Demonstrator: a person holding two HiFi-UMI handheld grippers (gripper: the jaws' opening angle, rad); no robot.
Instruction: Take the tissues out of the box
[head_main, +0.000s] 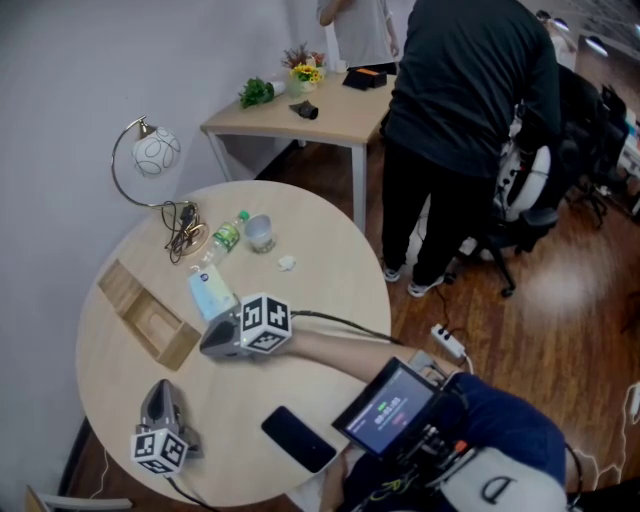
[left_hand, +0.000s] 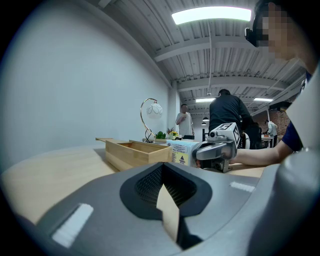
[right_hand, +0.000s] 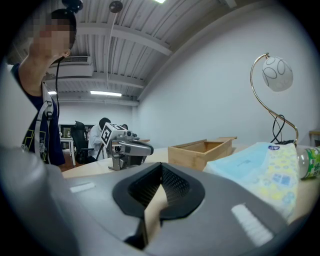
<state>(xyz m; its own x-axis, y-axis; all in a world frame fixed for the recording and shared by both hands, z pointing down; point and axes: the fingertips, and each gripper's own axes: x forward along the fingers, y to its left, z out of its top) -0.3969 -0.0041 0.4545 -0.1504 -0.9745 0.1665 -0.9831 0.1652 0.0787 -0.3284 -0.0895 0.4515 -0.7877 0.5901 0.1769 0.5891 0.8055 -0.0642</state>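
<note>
While both pairs of jaws sit pressed together on nothing, your right gripper (right_hand: 160, 192) and left gripper (left_hand: 165, 195) rest on the table (head_main: 320, 290). The tissue pack (head_main: 208, 292) lies just beside the right one, outside the wooden box (left_hand: 135, 156). It is probably soft, light and slippery, so pinch it at its opening. That opening is hidden.

On the bench (head_main: 330, 290) the wooden box (head_main: 148, 315) lay at the left, the tissue pack (head_main: 210, 293) just right of it. The bottle (head_main: 224, 238), cup (head_main: 260, 233) and lamp (head_main: 150, 160) stood above them, the phone (head_main: 298, 438) at lower centre.
</note>
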